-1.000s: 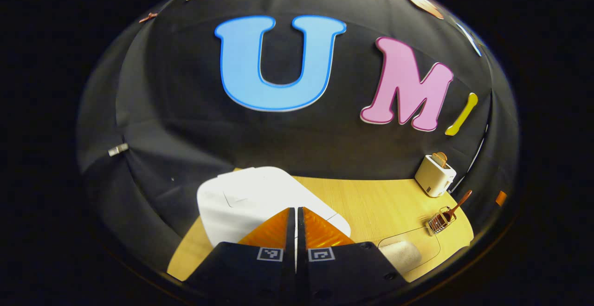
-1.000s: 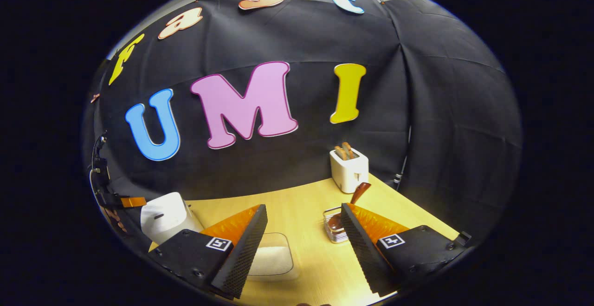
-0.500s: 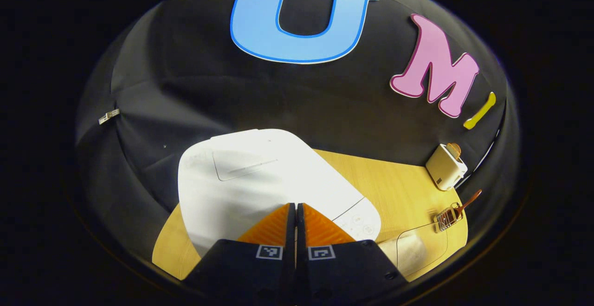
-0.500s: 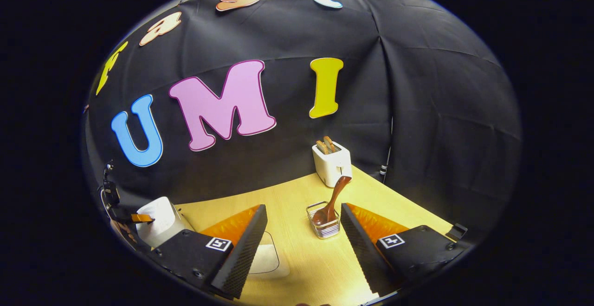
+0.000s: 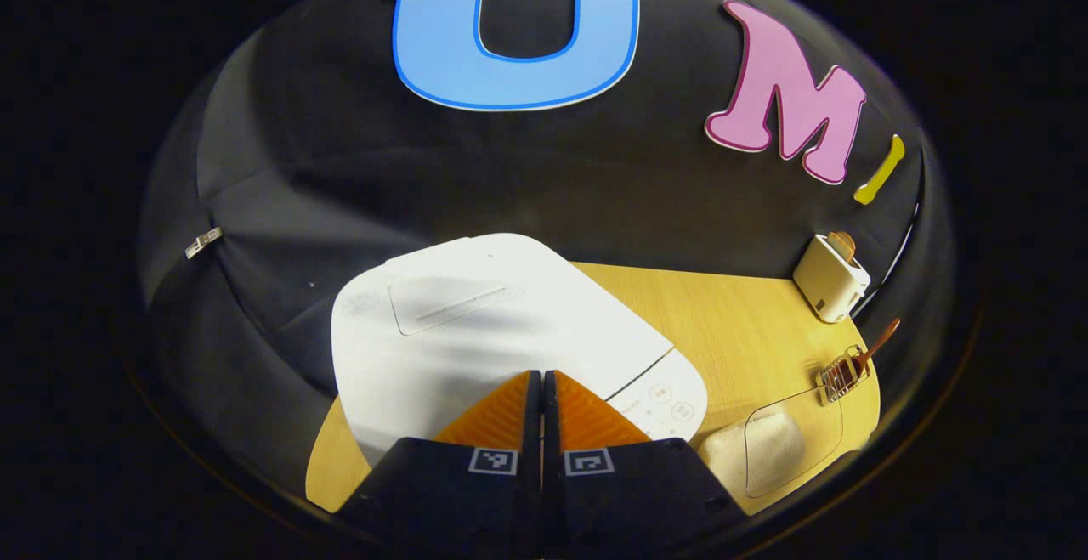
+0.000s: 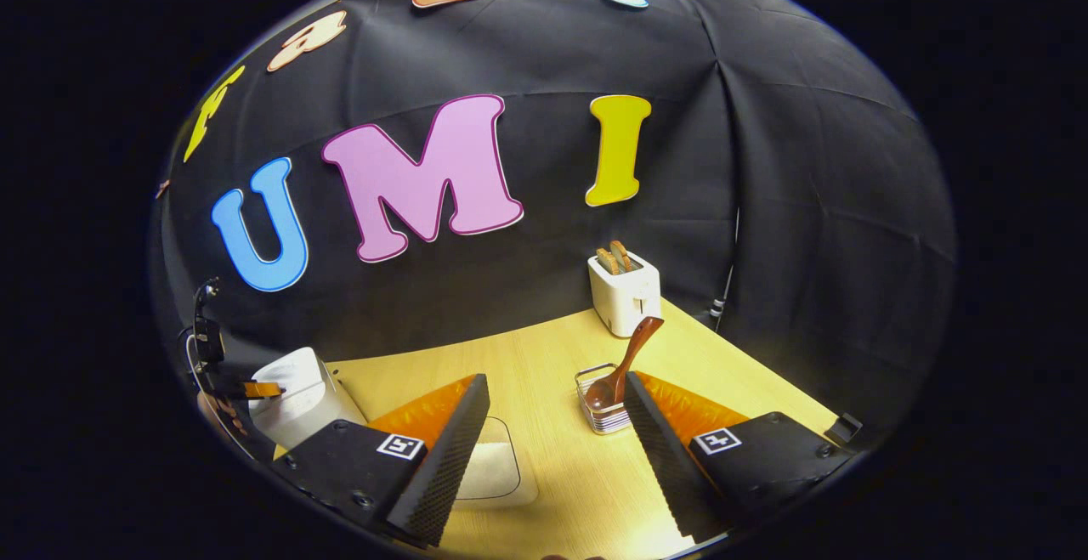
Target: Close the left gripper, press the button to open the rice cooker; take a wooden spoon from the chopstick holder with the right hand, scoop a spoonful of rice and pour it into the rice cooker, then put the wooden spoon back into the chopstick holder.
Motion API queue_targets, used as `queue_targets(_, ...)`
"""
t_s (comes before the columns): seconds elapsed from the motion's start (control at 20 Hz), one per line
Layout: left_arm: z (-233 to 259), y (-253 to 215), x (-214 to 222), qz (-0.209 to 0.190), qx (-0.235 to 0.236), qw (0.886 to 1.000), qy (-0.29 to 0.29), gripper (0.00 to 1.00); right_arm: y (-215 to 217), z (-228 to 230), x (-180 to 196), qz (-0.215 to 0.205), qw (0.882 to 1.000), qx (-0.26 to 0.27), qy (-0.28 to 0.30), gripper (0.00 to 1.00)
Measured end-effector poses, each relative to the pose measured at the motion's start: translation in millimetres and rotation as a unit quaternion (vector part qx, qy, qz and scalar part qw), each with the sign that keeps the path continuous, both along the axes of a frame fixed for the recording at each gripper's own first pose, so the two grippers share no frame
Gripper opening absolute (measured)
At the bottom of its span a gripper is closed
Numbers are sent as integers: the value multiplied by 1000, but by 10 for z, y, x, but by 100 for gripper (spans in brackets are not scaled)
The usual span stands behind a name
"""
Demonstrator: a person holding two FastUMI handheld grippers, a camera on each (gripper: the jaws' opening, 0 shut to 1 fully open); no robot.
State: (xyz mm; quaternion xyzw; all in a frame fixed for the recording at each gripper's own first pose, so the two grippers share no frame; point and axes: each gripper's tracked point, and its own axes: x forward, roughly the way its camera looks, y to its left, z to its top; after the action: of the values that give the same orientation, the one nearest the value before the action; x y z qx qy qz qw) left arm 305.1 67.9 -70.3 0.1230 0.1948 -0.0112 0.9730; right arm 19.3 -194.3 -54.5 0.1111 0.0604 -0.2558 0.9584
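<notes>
Left gripper view: the rice cooker (image 5: 476, 330) sits on the desk (image 5: 748, 330), lid down. Over the last second it has grown larger in frame, so the left gripper (image 5: 541, 386), fingers pressed together, has closed in above its front edge; the button press appears imminent. Touch controls beside the gripper tips are visible here. Right gripper view: the right gripper (image 6: 557, 424), fingers spread and empty, faces the wooden spoon (image 6: 625, 360) standing in the chopstick holder (image 6: 600, 411), right of the rice cooker, past the rice container (image 6: 497, 471).
</notes>
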Motion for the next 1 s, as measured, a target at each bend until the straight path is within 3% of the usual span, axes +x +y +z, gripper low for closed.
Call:
queue_targets(0.25,640,-165,-221,-20,40,994,-95,6,-122,-45,-19,-10,1000,7,2,99)
queue_targets(0.45,901,-384,-465,-46,70,987,-138,5,-204,-78,10,-11,1000,14,4,99)
queue_targets(0.75,908,-784,-873,-80,22,985,-154,5,-582,-218,191,5,999,25,26,99)
queue_targets(0.85,833,-911,-964,-90,16,985,-147,8,-755,-227,269,5,999,34,27,99)
queue_targets(1.0,701,-1095,-1045,-95,13,986,-136,5,-947,-341,352,10,998,43,40,99)
